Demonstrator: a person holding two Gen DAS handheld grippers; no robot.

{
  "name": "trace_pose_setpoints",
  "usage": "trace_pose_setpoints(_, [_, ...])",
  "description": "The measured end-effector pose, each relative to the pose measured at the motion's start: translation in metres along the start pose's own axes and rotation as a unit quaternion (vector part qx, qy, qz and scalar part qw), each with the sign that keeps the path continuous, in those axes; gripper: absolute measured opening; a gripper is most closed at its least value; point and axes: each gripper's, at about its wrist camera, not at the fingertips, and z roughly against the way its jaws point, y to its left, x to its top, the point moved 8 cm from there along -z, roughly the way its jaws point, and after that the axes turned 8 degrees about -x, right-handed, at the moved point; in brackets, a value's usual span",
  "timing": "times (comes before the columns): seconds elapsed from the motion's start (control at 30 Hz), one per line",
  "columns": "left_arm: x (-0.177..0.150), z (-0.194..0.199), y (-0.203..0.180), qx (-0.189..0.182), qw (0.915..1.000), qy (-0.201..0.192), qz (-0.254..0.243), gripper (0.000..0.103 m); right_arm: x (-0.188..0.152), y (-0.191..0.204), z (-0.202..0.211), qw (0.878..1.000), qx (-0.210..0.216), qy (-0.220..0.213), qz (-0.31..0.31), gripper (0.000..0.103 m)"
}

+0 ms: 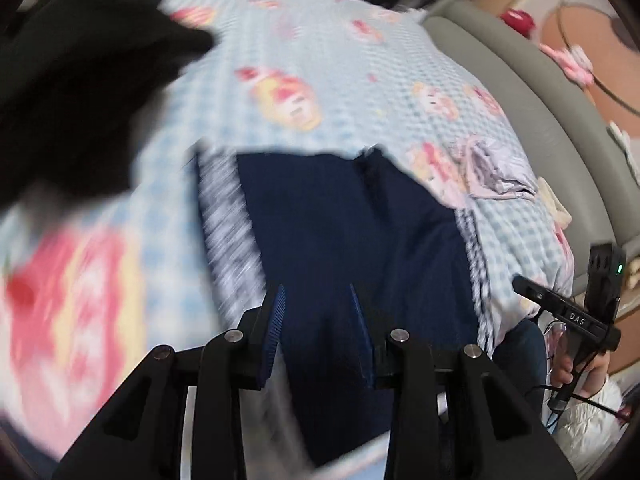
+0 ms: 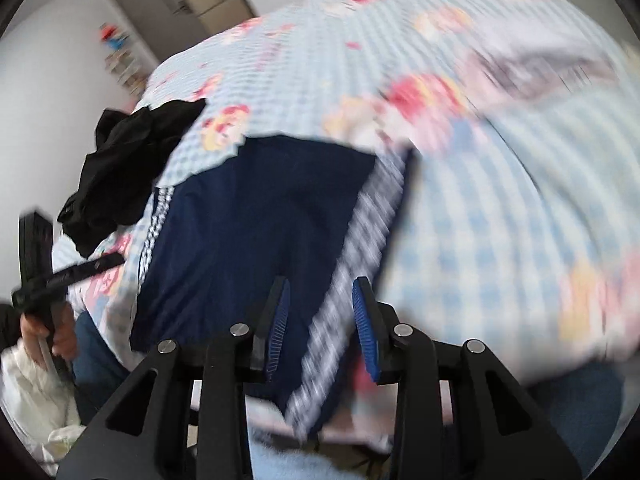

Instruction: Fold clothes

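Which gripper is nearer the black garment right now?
Left. The left gripper hangs open over the navy garment, with the black garment just beyond on its left. The right gripper sits at the navy garment's far, striped edge.

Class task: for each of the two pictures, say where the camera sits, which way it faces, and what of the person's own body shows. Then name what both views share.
Left wrist: sits behind the open left gripper, facing forward and down at the navy garment on the checked bedspread; a hand holds the right gripper at the right edge.
Right wrist: sits behind the open right gripper, facing the navy garment; a hand shows at the left edge.
Shared: navy garment, bedspread, black clothing.
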Motion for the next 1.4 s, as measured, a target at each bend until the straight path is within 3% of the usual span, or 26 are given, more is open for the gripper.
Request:
trace_pose_setpoints(0.2, [0.036,-0.057,-0.028,0.008,0.9982,0.026,-0.053,0.035,0.048,0.019,-0.053,0.999,-0.025,0.010,0.033,0.035])
trace_pose_setpoints(0.23, [0.039,-0.065,-0.030,0.011,0.9977,0.031,-0.060,0.035,0.050,0.015,-0.057,0.999,-0.035,0.007,0.031,0.037])
trace_pose_setpoints(0.3, [0.047,-0.081,-0.034,0.017,0.9962,0.040,-0.075,0.035,0.056,0.002,-0.065,0.999,-0.051,0.004,0.018,0.050])
trace_pose_setpoints(0.47, [0.065,-0.120,-0.044,0.031,0.9911,0.063,-0.113,0.037,0.059,-0.039,-0.080,0.996,-0.085,0.018,0.001,0.052])
trace_pose_setpoints(0.53, [0.072,-0.136,-0.048,0.037,0.9884,0.072,-0.128,0.027,0.058,-0.053,-0.086,0.995,-0.093,0.024,-0.015,0.054])
trace_pose_setpoints(0.57, [0.074,-0.139,-0.047,0.037,0.9885,0.072,-0.127,0.011,0.057,-0.060,-0.089,0.995,-0.093,0.025,-0.027,0.060])
trace_pose_setpoints(0.6, [0.076,-0.140,-0.046,0.036,0.9891,0.071,-0.124,0.009,0.056,-0.067,-0.092,0.995,-0.092,0.026,-0.041,0.067])
trace_pose_setpoints(0.63, [0.077,-0.142,-0.045,0.035,0.9896,0.071,-0.120,0.008,0.056,-0.070,-0.097,0.995,-0.089,0.029,-0.044,0.067])
trace_pose_setpoints(0.67, [0.079,-0.144,-0.044,0.034,0.9901,0.070,-0.117,0.007,0.056,-0.072,-0.102,0.995,-0.085,0.034,-0.043,0.063])
trace_pose_setpoints(0.7, [0.080,-0.145,-0.043,0.033,0.9906,0.069,-0.113,0.007,0.055,-0.073,-0.107,0.995,-0.081,0.038,-0.041,0.037])
trace_pose_setpoints(0.73, [0.081,-0.147,-0.042,0.033,0.9911,0.068,-0.110,0.007,0.055,-0.075,-0.113,0.995,-0.077,0.042,-0.039,0.023])
trace_pose_setpoints(0.8, [0.084,-0.150,-0.040,0.031,0.9920,0.067,-0.103,0.006,0.060,-0.078,-0.111,0.995,-0.078,0.031,-0.045,0.008])
trace_pose_setpoints(0.97, [0.091,-0.158,-0.034,0.026,0.9940,0.063,-0.085,0.006,0.071,-0.088,-0.105,0.994,-0.084,0.003,-0.064,0.006])
trace_pose_setpoints(1.07, [0.095,-0.163,-0.031,0.023,0.9951,0.060,-0.075,0.018,0.064,-0.098,-0.117,0.993,-0.090,0.022,-0.076,0.007])
trace_pose_setpoints(1.1, [0.095,-0.154,-0.033,0.020,0.9958,0.049,-0.075,0.022,0.063,-0.099,-0.116,0.993,-0.089,0.023,-0.080,0.007])
trace_pose_setpoints(1.23, [0.091,-0.105,-0.044,0.002,0.9969,-0.006,-0.078,0.024,0.064,-0.090,-0.093,0.994,-0.064,0.005,-0.090,0.013])
trace_pose_setpoints(1.4, [0.051,-0.071,-0.033,0.011,0.9981,0.004,-0.060,0.024,0.044,-0.065,-0.051,0.996,-0.019,-0.007,-0.092,0.015])
